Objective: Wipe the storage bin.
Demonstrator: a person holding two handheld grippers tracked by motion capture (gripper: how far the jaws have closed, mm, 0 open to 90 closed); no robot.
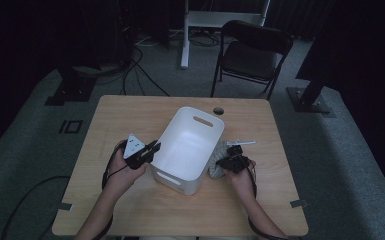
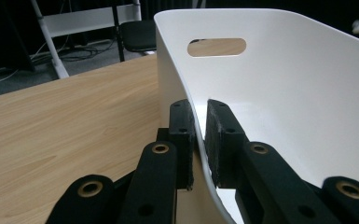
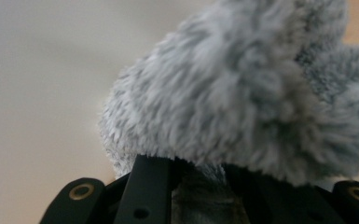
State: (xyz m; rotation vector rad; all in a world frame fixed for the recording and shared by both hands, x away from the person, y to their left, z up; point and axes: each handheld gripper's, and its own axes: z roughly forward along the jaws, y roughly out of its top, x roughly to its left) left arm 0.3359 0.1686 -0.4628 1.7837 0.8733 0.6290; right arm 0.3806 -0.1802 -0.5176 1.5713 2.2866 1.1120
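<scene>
A white plastic basket with slot handles stands in the middle of the wooden table. My left gripper is shut on the basket's left rim; in the left gripper view the thin white wall runs between the two black pads. A grey fluffy cloth lies against the basket's right side. My right gripper is shut on that cloth, and in the right gripper view the grey fur bulges over the jaws with the basket's white wall behind it.
The wooden table has a round cable hole at its far edge. A black folding chair and a white desk frame stand beyond the table. Cables lie on the grey floor at the left.
</scene>
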